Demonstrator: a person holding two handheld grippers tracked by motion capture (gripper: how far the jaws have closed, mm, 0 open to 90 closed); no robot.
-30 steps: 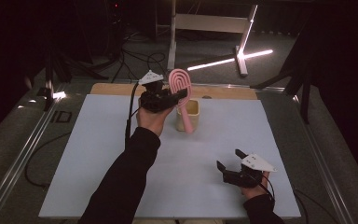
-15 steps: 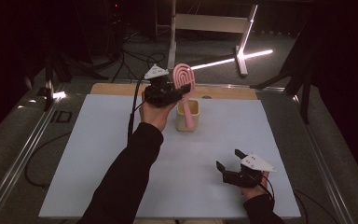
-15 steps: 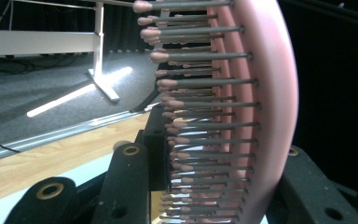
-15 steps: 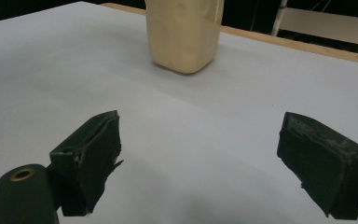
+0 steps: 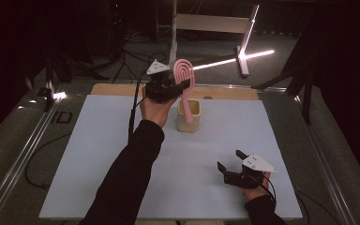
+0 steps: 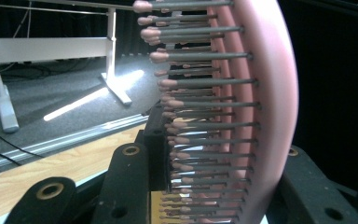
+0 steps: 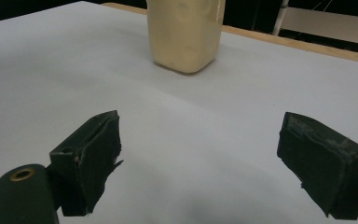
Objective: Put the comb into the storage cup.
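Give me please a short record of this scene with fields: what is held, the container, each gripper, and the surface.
held thing: pink plastic hairbrush with grey bristles, upright, handle down at the container's opening
container: cream square plastic cup, standing on the far half of the mat
left gripper: shut on the hairbrush, above the cup
right gripper: open, holding nothing, low over the near right part of the mat
surface: pale blue mat on a wooden table

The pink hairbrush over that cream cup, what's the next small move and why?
Probably lower it straight down. The left gripper is shut on the pink hairbrush, whose handle end hangs at the mouth of the cream cup. The right gripper rests open, well clear of it.
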